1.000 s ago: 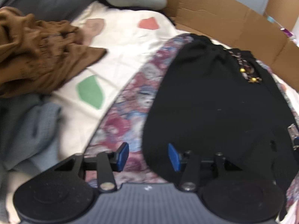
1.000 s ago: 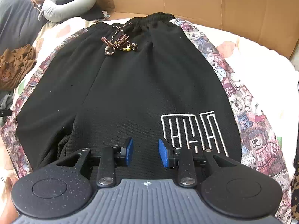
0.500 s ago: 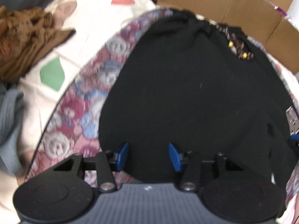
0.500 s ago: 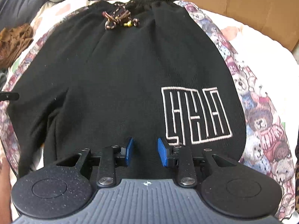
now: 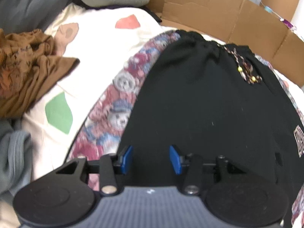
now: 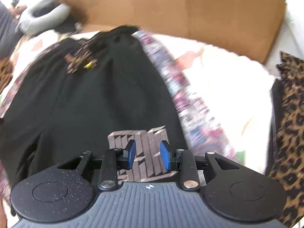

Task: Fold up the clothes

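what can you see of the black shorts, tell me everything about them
The black shorts lie spread flat, front up, on the bed's cream sheet, waistband toward the cardboard. They look like a soft knit with a gathered elastic waist, a braided drawstring with yellow beads lying on the front, teddy-bear print side panels and a pale outlined logo near one hem. Both open grippers, left and right, hang over the hem end; contact cannot be told.

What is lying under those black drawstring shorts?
A teddy-bear patterned cloth shows beyond both sides of the black drawstring shorts, over a cream sheet with coloured shapes. What lies beneath the shorts' middle is covered.
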